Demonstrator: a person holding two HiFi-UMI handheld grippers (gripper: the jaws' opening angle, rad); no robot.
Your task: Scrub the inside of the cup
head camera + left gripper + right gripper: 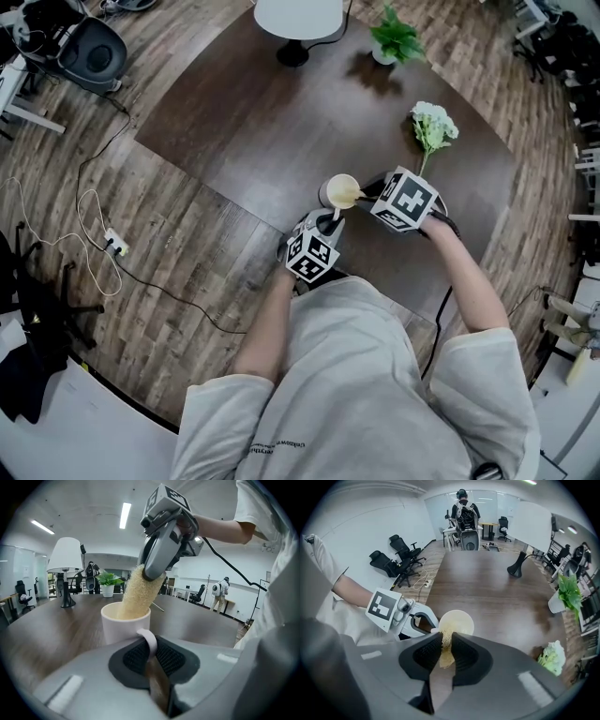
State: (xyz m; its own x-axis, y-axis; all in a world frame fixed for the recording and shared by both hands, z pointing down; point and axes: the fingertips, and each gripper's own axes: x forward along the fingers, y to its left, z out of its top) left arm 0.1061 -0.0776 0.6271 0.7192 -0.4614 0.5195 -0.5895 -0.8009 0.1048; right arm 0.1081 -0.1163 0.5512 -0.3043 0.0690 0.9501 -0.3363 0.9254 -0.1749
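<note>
A white cup (340, 191) stands upright on the dark table (281, 122). My left gripper (151, 649) is shut on the cup's handle (149, 641); it also shows as the left gripper (323, 230) in the head view. A tan loofah scrubber (137, 594) reaches down into the cup (125, 622) at a slant. My right gripper (445, 645) is shut on the scrubber (446, 644), whose tip is inside the cup (456, 622). In the head view the right gripper (370, 192) sits just right of the cup.
A white flower bunch (432, 127) lies on the table to the right. A small potted plant (395, 38) and a white lamp (299, 21) stand at the far edge. Cables and a power strip (114, 246) lie on the wood floor at left. Office chairs (401, 557) stand beyond the table.
</note>
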